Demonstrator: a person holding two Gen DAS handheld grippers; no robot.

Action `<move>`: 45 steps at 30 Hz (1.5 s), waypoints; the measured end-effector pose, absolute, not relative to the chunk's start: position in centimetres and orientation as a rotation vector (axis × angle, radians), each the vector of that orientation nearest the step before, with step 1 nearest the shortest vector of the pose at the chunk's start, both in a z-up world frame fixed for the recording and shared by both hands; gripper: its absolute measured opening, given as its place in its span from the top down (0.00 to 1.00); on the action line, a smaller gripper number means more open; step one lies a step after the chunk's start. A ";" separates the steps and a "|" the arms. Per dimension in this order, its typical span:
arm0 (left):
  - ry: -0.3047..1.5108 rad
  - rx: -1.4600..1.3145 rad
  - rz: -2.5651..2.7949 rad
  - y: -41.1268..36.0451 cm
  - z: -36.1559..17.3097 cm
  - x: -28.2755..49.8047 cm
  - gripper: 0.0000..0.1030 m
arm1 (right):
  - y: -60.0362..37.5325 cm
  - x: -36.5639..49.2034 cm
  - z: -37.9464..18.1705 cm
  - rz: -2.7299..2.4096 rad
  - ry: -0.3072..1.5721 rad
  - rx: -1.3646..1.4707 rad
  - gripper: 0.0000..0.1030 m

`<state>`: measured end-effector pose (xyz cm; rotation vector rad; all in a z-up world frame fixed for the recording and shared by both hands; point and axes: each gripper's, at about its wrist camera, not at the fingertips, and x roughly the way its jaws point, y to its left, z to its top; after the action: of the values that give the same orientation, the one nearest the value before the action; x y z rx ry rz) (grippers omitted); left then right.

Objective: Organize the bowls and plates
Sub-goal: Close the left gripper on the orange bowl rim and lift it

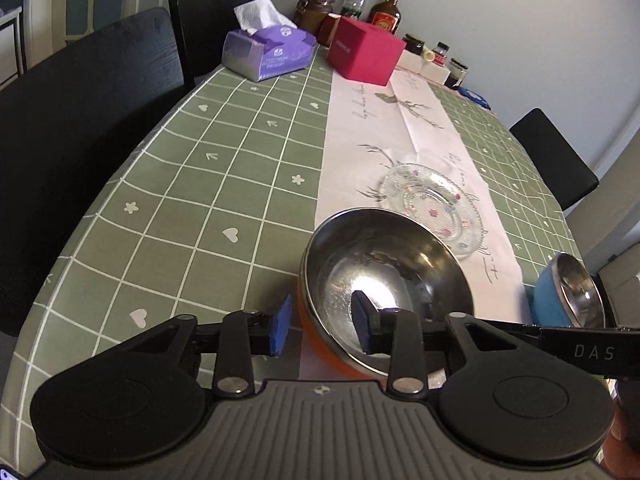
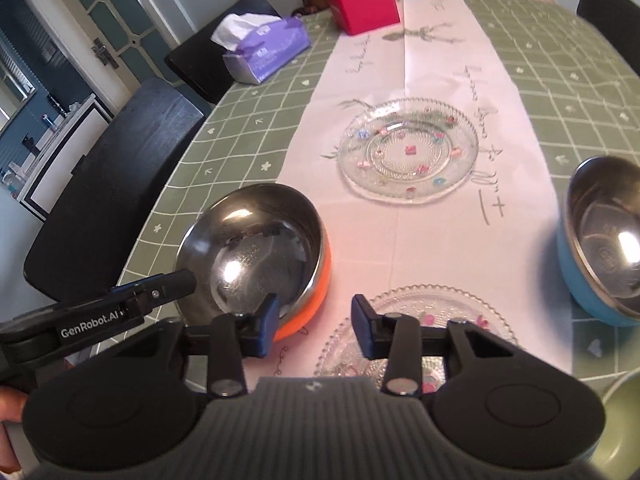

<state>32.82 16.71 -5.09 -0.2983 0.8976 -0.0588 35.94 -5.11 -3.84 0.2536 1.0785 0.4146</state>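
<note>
Jaws first: your left gripper point(image 1: 322, 326) straddles the near rim of the orange bowl point(image 1: 384, 280), one pad outside the wall and the other inside the steel basin, and from its own camera you cannot tell whether the pads press on the rim. Your right gripper point(image 2: 314, 328) hangs released with nothing between its pads, above the near glass plate point(image 2: 416, 332) at the table's front edge.

If you mean to lift the orange bowl, seat the rim deep between the pads before closing, since a polished steel lip will likely slip from a shallow pinch. Keep the bowl level as it rises, and decide where it goes: nesting it with the blue bowl point(image 2: 604, 240) looks the tidiest, and the two glass plates could stack likewise.

Further out, the far glass plate point(image 2: 408, 152) sits on the white runner point(image 2: 420, 52), well apart from the bowls. Beyond lie the purple tissue pack point(image 1: 268, 54) and the red box point(image 1: 364, 50).

Only the right camera shows the near glass plate and the blue bowl in full; the left view catches just a sliver of that bowl. Only the left camera shows the pads flanking the orange rim.
</note>
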 end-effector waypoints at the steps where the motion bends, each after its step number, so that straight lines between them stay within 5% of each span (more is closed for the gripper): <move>1: 0.905 -0.302 -0.055 16.8 -5.3 33.2 0.65 | -5.0 36.2 -4.1 0.416 1.087 0.264 0.67; 6: 0.941 -0.300 -0.048 16.6 -6.3 34.0 0.82 | -4.7 37.3 -4.9 0.428 1.122 0.308 0.84; 11: 0.954 -0.269 -0.020 15.9 -5.9 33.9 0.85 | -4.7 37.2 -4.7 0.418 1.135 0.316 0.85; 28: 0.988 -0.244 -0.048 13.9 -1.0 25.1 0.84 | -7.6 28.5 -1.7 0.452 1.182 0.343 0.86; 45: 1.087 -0.290 -0.077 12.6 -3.6 18.1 0.85 | -8.9 20.8 -3.3 0.425 1.255 0.276 0.87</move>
<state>18.14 12.56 -3.57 -0.2903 1.0869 -0.0772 20.77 -8.90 -3.27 0.2756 1.2547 0.4250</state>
